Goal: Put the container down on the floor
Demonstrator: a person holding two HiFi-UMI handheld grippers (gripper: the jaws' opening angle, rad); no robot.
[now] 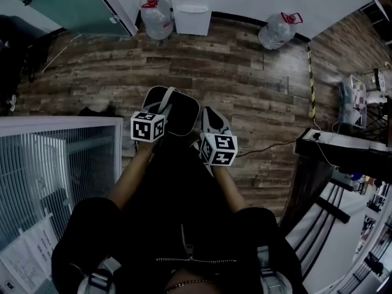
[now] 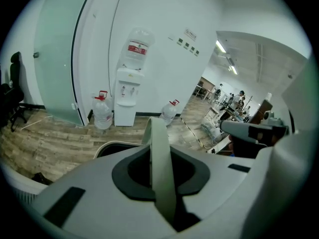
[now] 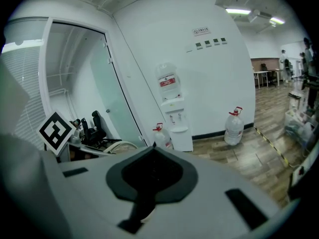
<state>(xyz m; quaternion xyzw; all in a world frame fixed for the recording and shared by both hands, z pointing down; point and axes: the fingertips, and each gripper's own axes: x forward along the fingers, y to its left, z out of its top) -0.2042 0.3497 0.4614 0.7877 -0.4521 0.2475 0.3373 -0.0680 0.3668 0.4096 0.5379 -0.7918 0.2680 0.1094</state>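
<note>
The container is a dark bucket with a pale rim and a pale strap handle. It hangs above the wood floor, in front of the person's legs. My left gripper is shut on that handle, which runs upright between the jaws in the left gripper view; the rim shows just beyond. My right gripper is close beside the container's right side. Its jaws stand shut in the right gripper view, and I cannot tell whether anything is between them. The container's rim shows to its left.
A water dispenser stands at the far wall between two water jugs. A white glazed partition is at the left. A dark table with cables is at the right, and striped tape lies on the floor.
</note>
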